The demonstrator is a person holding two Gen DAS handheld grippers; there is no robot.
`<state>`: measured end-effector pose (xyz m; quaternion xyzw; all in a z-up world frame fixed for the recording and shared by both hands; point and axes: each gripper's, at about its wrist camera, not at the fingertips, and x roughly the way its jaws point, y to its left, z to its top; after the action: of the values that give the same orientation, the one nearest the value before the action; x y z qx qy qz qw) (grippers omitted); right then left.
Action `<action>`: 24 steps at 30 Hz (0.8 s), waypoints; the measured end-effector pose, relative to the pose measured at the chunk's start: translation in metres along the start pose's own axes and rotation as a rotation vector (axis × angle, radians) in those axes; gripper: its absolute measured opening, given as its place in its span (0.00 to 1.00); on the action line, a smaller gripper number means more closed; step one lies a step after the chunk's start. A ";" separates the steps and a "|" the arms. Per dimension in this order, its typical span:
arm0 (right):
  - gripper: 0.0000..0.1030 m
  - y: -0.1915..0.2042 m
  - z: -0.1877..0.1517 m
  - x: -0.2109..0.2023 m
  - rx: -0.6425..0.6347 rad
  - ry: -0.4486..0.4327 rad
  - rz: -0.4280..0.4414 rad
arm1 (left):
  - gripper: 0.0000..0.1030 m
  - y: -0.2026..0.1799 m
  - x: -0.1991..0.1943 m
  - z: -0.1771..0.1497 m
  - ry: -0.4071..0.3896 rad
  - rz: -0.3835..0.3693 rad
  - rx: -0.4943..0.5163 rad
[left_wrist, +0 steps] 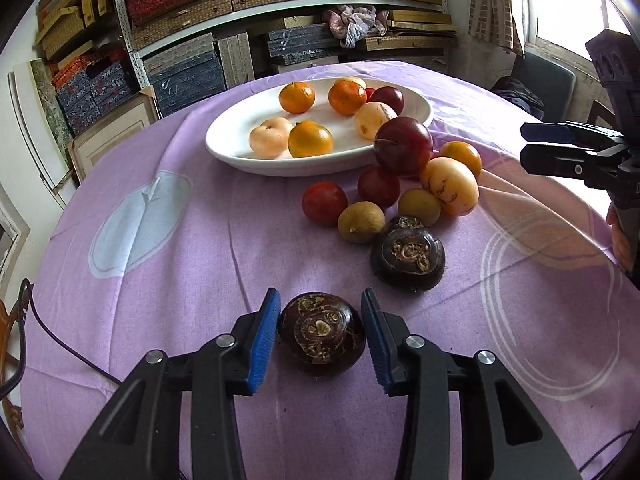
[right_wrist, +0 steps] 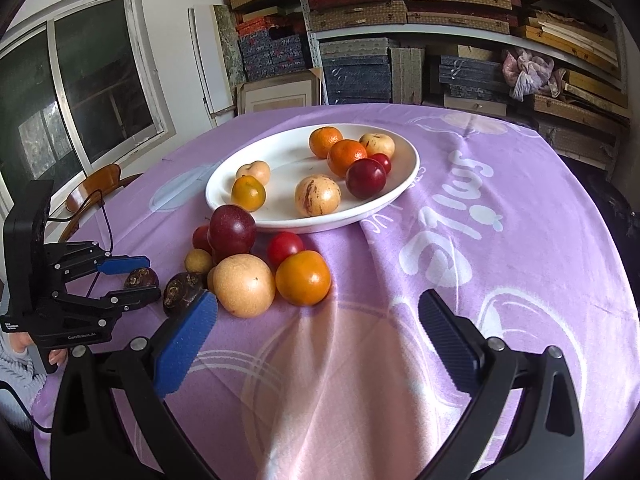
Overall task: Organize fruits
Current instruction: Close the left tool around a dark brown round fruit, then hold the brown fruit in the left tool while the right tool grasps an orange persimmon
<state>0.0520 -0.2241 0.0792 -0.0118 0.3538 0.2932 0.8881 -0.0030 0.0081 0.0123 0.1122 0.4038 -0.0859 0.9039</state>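
Observation:
A dark brown water chestnut (left_wrist: 321,334) sits on the purple cloth between the blue pads of my left gripper (left_wrist: 320,336); the pads touch or nearly touch its sides, so I cannot tell if it is gripped. The same chestnut (right_wrist: 141,278) and left gripper (right_wrist: 138,280) show in the right wrist view. A white oval plate (left_wrist: 240,152) holds several oranges, plums and pale fruits. A pile of loose fruit (left_wrist: 404,184) lies beside the plate, with a second water chestnut (left_wrist: 407,258) at its near edge. My right gripper (right_wrist: 316,328) is open and empty, short of the pile (right_wrist: 256,264).
The round table is covered by a purple cloth (left_wrist: 160,280) with white prints. Shelves of stacked boxes (left_wrist: 224,12) stand behind the table. A wooden chair (right_wrist: 100,188) and a window stand at the left in the right wrist view. A cable (left_wrist: 48,328) trails over the table's edge.

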 end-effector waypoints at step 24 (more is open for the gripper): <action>0.65 0.016 0.016 0.058 -0.242 0.145 -0.133 | 0.42 -0.002 0.002 -0.004 0.022 -0.019 -0.008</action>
<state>0.0867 -0.1771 0.0572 -0.1634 0.3773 0.2726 0.8699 -0.0046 0.0075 0.0080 0.1059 0.4152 -0.0918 0.8989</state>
